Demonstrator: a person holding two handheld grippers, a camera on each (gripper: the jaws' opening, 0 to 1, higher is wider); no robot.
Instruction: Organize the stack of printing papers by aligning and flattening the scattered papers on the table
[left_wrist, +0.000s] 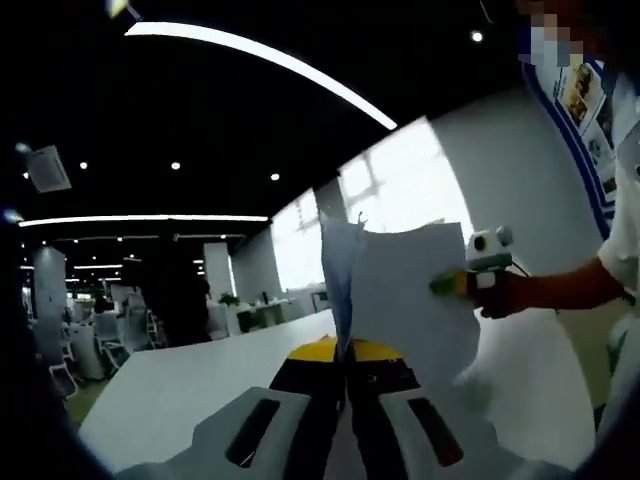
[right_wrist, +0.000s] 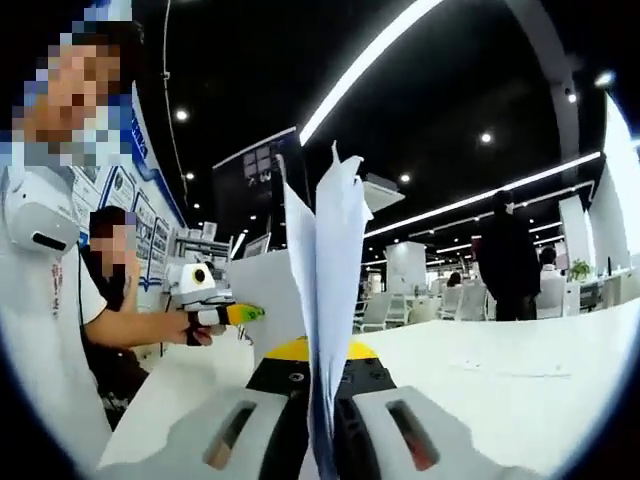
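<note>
Both claws, left claw (left_wrist: 346, 372) and right claw (right_wrist: 322, 385), clenched on the upright paper stack (right_wrist: 330, 270) above the white table (right_wrist: 520, 370), its lower edge hidden between the jaws.

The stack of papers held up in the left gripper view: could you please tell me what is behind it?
Behind the stack of papers are bright windows and a white wall. The right gripper pinches its edge. The sheets cover part of the white table beyond.
</note>
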